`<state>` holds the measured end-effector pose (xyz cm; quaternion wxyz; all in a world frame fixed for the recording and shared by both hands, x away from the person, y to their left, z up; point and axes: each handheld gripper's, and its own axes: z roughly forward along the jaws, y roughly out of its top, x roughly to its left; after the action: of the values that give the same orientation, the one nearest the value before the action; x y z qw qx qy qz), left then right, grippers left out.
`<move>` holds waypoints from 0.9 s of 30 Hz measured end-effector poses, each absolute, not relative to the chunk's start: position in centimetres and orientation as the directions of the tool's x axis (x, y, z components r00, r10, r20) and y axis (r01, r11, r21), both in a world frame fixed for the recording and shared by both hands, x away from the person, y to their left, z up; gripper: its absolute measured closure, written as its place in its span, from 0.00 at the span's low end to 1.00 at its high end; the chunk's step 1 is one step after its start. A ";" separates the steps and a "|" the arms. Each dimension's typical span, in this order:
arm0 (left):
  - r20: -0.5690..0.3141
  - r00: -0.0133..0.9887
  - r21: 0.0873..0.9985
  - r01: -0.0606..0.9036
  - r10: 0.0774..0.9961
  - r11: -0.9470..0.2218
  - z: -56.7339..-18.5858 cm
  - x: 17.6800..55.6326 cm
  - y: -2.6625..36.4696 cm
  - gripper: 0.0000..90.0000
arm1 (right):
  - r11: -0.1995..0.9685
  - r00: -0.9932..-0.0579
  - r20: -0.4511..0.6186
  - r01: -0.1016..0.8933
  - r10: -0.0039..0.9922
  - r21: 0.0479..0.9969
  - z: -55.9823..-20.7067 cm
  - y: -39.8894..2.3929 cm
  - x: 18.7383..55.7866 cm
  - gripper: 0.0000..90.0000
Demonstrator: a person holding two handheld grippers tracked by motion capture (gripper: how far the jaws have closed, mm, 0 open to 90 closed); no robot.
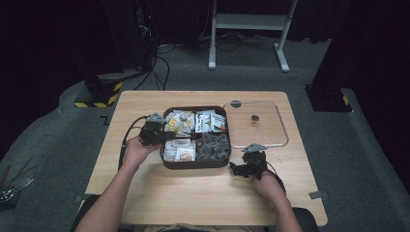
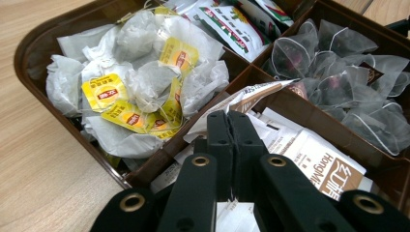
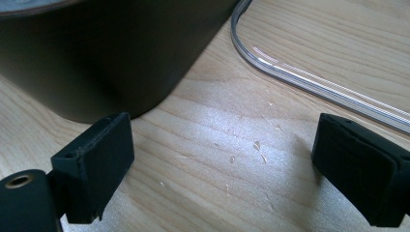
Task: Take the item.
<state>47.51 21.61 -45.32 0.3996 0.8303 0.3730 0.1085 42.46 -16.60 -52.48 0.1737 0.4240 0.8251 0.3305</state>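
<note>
Left gripper (image 2: 231, 126): jaws pressed together on a white paper sachet (image 2: 232, 215), above the dark brown compartmented tea box (image 1: 195, 165). Right gripper (image 3: 222, 169): jaws spread wide, nothing held, resting on the wooden table (image 3: 217, 145) beside a clear plastic lid (image 1: 280, 126).

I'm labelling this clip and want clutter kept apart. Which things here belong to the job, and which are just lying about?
In the job:
- brown divided box of tea bags
- white sachet, at the left gripper
- clear lid, set beside the box
- right gripper, jaws apart, holding nothing

Lying about:
- white frame on the floor
- black cables
</note>
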 end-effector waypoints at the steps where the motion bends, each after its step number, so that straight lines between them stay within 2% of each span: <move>1: -0.118 0.697 0.747 0.532 0.707 -0.399 -45.2 47.5 21.7 0.99 | 0.423 -0.581 -0.007 0.585 0.814 0.692 -52.5 -16.6 42.5 0.09; 27: -0.156 0.653 0.776 0.545 0.741 -0.318 -43.5 46.7 25.9 0.98 | 0.428 -0.587 -0.008 0.581 0.810 0.692 -52.5 -16.5 42.7 0.09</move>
<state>46.72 25.95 -43.54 0.4255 0.8035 0.4001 0.1150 42.69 -16.47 -52.47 0.1729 0.4204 0.8272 0.3303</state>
